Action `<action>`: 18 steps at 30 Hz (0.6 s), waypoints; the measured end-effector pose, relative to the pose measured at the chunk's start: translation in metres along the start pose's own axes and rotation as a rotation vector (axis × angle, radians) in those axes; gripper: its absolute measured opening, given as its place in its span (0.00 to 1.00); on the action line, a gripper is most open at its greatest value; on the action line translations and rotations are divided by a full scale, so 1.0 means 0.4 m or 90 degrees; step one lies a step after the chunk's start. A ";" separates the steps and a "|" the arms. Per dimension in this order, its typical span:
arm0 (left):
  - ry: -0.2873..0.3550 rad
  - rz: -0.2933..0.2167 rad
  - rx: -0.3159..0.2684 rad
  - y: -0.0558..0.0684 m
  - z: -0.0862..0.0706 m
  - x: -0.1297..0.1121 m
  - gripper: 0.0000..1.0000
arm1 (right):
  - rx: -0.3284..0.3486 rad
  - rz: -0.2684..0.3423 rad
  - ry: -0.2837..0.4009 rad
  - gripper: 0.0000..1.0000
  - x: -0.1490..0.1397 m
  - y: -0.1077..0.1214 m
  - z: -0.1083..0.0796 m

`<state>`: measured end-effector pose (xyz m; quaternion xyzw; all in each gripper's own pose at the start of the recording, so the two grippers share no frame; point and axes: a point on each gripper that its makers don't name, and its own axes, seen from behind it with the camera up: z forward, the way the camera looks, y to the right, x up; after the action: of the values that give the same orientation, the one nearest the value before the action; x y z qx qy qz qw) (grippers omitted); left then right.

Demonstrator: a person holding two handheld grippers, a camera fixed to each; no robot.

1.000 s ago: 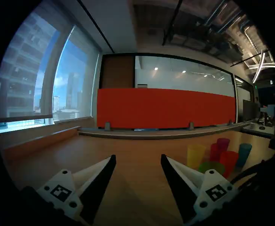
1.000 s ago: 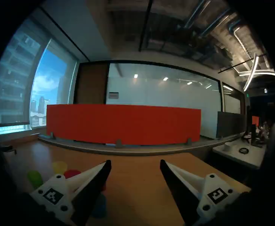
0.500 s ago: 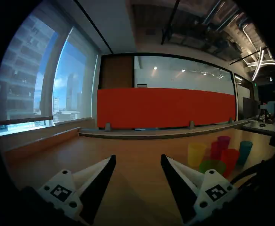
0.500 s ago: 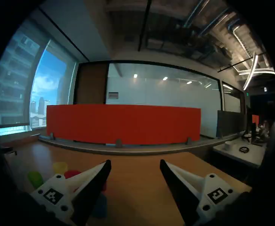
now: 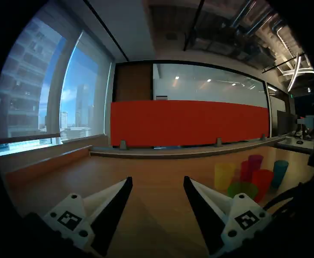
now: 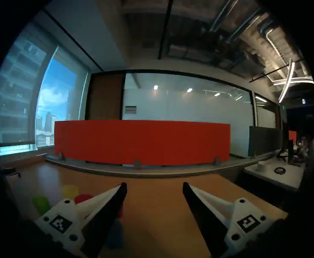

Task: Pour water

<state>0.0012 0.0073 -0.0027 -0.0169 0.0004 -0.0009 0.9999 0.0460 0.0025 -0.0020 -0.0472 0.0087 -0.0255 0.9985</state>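
Left gripper view: cups point(image 5: 261, 179) unmoved; left gripper point(image 5: 157, 178) steady — fingers point(image 5: 114, 202) apart.

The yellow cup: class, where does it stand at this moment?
In the left gripper view, the yellow cup stands on the wooden table, to the right of the left gripper and just behind the green cup.

It was an office: red desk divider point(image 5: 187, 124) at centre, high-rise windows point(image 5: 84, 94) at left, exposed ceiling pipes point(image 5: 249, 18) upper right.
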 end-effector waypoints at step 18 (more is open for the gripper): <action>0.000 0.001 0.000 0.000 0.000 -0.001 0.88 | 0.014 -0.023 0.027 1.00 -0.041 0.005 -0.003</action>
<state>0.0010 0.0074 -0.0027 -0.0170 0.0002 -0.0002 0.9999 0.0296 0.0051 -0.0031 -0.0358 0.0290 -0.0444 0.9980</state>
